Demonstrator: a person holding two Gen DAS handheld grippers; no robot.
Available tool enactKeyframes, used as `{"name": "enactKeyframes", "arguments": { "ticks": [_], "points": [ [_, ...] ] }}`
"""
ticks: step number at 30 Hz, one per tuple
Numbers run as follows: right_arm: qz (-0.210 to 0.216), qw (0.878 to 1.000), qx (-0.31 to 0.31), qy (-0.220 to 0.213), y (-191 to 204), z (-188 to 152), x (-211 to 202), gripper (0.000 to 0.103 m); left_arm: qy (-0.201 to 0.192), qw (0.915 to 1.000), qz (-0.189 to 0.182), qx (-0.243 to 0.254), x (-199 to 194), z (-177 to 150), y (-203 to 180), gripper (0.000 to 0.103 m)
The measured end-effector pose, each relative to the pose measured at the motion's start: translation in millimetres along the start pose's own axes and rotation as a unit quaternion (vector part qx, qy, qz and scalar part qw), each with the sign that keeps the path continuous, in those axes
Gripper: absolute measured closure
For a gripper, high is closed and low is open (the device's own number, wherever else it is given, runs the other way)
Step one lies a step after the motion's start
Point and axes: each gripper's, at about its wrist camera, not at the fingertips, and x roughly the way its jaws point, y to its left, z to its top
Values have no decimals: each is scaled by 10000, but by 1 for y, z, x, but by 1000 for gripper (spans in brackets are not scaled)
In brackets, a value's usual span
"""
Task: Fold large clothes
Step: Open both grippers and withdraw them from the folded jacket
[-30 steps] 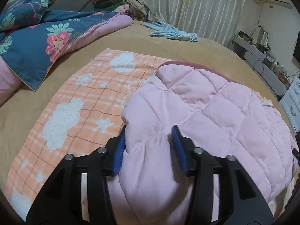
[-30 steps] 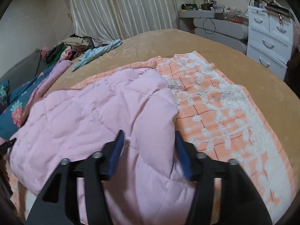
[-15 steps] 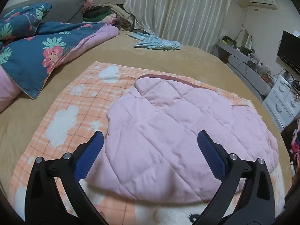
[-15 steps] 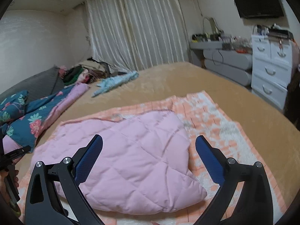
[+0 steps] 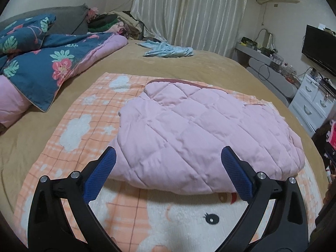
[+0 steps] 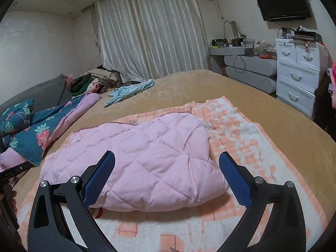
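A pink quilted garment lies folded in a thick bundle on an orange-and-white checked blanket spread over the tan bed. In the right wrist view the same pink garment lies on the blanket. My left gripper is open, hovering above and just short of the garment's near edge, with nothing between its blue pads. My right gripper is also open, held back from the bundle's near edge, empty. Neither gripper touches the fabric.
A floral blue duvet and pillow lie at the left. A light blue cloth lies at the far side of the bed, with a clothes pile by the curtain. White drawers and a grey desk stand to the right.
Both grippers let go of the pink garment, opened wide and drew back and up. The garment now lies flat on the blanket.
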Motion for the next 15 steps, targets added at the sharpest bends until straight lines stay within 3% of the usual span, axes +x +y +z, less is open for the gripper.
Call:
{"name": "enactKeyframes", "arguments": {
  "ticks": [4,8,15],
  "points": [
    [65,9998,125,162,2,-15,-2,4,34,9999,78,68,-3,-10,-1,9],
    [-132,9988,208,423,4,-32,8,4,219,9996,150,-18,4,-25,3,9],
    [-435,9862,1238,1006,-30,-57,42,4,819,9931,-228,-804,36,-49,25,9]
  ]
}}
